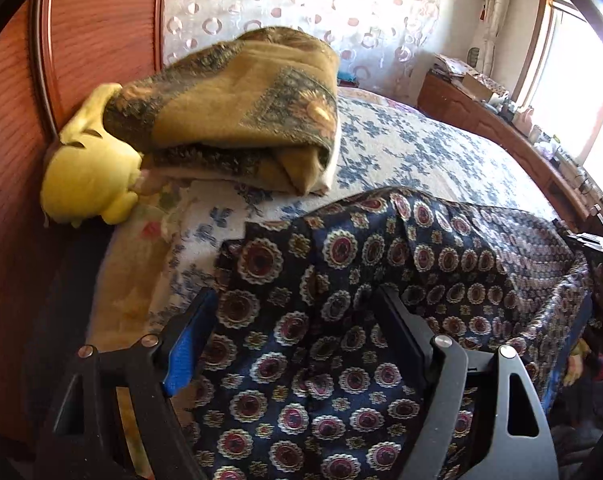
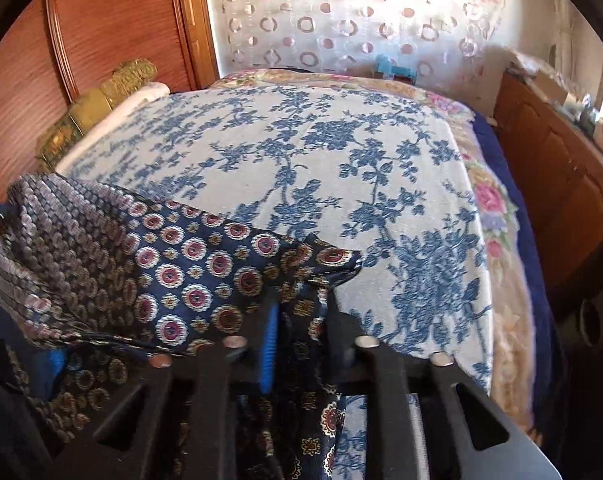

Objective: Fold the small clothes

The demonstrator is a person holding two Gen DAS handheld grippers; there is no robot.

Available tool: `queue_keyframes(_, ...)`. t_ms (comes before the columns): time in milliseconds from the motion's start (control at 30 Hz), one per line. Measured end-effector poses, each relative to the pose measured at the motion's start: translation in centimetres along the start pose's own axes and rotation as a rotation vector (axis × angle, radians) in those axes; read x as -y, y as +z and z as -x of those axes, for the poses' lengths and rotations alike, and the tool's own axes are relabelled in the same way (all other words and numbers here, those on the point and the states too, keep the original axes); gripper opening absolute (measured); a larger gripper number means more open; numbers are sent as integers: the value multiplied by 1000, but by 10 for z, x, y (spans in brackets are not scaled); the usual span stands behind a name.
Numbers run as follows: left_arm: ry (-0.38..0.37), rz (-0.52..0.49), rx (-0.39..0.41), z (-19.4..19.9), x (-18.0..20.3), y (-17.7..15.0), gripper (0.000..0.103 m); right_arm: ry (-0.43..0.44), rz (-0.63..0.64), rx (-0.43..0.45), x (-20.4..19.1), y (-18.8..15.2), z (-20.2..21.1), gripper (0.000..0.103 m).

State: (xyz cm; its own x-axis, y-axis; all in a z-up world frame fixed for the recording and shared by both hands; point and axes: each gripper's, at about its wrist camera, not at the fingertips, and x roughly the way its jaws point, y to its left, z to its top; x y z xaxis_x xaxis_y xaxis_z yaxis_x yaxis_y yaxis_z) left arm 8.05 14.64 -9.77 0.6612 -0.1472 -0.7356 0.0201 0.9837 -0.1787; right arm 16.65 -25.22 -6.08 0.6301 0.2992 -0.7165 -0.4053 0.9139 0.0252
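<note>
While lifted, patterned garment [image 2: 205, 264], right gripper [image 2: 301, 312] clamping it

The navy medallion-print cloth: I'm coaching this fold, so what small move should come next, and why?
Probably close the left gripper on the navy medallion-print cloth. Its jaws stand wide apart with fabric lying between them, while the right gripper is already shut on an edge. Both ends held, the cloth could be lifted over the floral bedspread.

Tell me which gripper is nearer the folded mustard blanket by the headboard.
Left. The left gripper, jaws spread over the patterned navy garment, has the mustard blanket looming close ahead. From the right gripper, clamped on the garment, it sits far off, ahead and to the left.
</note>
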Motion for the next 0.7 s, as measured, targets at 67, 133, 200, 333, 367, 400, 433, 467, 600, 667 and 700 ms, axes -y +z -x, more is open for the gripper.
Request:
queue_keyframes(67,-8,-3,-3,-3,0,0,76,14,-19,-1,2,-1,1,11)
queue_keyframes(133,-7,-4,-6,-5,-1,1,72,14,-2,5,-1,-2,2,10)
queue_keyframes(200,0,-2,-5,-6,-1,2,66,17,1,9,-2,-4,4,8)
queue_keyframes(333,-4,7,-4,-7,-6,5,34,16,8,21,-5,-8,7,7)
queue_keyframes(367,-20,10,-10,-8,-7,5,18,19,7,25,-6,-9,8,6)
queue_keyframes(400,-41,8,-10,-8,-6,5,13,20,5,39,-8,-11,9,6)
queue_keyframes(433,-64,2,-6,-6,-5,5,7,20,5,39,-8,-11,9,6)
queue_keyframes(467,-75,-6,1,-3,-2,4,7,18,2,50,-9,-12,11,6)
queue_keyframes(600,-103,-48,67,23,15,3,5,16,-26,116,-11,-20,28,5)
queue_keyframes(667,-109,-68,119,41,25,7,4,6,-28,161,-13,-22,42,5)
queue_keyframes(700,-112,-73,141,49,28,10,4,-2,-26,182,-14,-22,50,5)
